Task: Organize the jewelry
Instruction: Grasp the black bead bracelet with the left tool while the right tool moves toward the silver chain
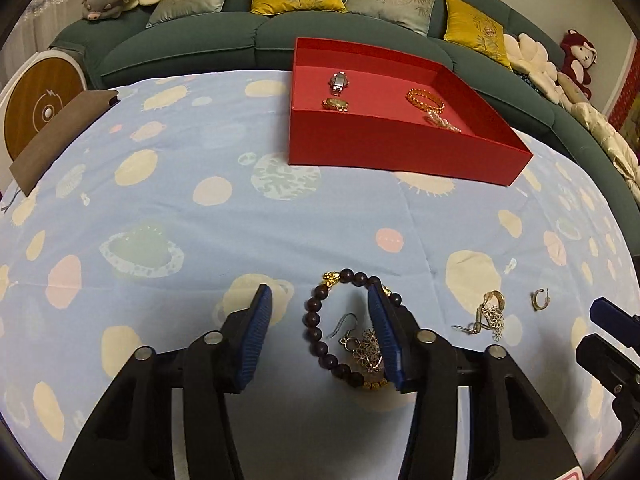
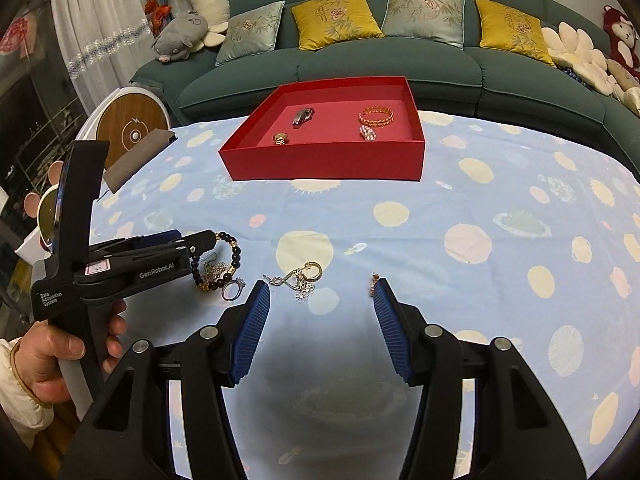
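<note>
In the left wrist view, the left tongs are standing wide apart, gripping nothing; the right-hand pad is covering part of the dark bead bracelet lying on the table, and an earring inside its loop is showing only partly. Four pieces are lying in the red box: two watches, a gold bangle, a pearl piece. In the right wrist view, the right tongs are also gaping wide and empty; a small earring is sitting just beside the right pad, half hidden. A ring and one tangled earring cluster are lying nearby.
</note>
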A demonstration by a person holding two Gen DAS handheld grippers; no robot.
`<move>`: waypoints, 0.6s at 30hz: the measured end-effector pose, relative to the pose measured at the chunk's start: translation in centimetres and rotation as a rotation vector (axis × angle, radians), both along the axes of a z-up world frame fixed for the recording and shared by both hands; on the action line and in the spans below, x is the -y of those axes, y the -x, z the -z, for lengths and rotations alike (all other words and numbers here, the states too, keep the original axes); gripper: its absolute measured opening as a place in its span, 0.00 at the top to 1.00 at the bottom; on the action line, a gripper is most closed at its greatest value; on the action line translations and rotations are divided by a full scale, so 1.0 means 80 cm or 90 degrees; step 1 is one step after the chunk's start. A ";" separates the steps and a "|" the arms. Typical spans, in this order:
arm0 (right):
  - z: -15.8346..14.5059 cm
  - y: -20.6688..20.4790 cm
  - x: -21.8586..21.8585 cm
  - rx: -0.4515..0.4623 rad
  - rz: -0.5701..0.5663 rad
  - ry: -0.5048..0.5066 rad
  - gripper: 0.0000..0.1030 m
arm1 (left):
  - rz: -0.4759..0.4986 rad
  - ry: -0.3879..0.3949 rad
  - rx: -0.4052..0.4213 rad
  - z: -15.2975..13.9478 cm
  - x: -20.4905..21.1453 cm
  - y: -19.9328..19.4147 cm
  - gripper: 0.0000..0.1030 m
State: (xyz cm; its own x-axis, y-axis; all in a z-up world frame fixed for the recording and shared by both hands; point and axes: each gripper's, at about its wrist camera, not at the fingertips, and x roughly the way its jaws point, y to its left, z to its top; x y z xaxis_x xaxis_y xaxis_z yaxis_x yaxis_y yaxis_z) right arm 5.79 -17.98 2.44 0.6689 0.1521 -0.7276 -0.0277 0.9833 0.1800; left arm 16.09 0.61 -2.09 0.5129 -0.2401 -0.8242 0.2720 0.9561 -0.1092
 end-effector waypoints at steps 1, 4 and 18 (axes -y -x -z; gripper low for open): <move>0.002 -0.002 -0.001 -0.003 -0.001 0.000 0.49 | 0.001 -0.009 0.013 0.001 0.002 0.001 0.59; 0.005 -0.007 -0.003 -0.009 -0.004 -0.001 0.49 | 0.011 -0.032 0.028 0.004 0.009 0.003 0.59; 0.012 -0.012 -0.003 -0.017 -0.004 0.001 0.49 | 0.027 -0.027 0.035 -0.002 0.013 0.009 0.95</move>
State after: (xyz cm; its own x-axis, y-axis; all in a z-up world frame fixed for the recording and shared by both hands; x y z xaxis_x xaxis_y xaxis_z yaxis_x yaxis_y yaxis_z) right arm 6.78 -17.73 1.52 0.6484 0.1546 -0.7454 -0.0287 0.9834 0.1790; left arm 15.40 -0.40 -1.97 0.5481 -0.2282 -0.8047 0.3164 0.9471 -0.0530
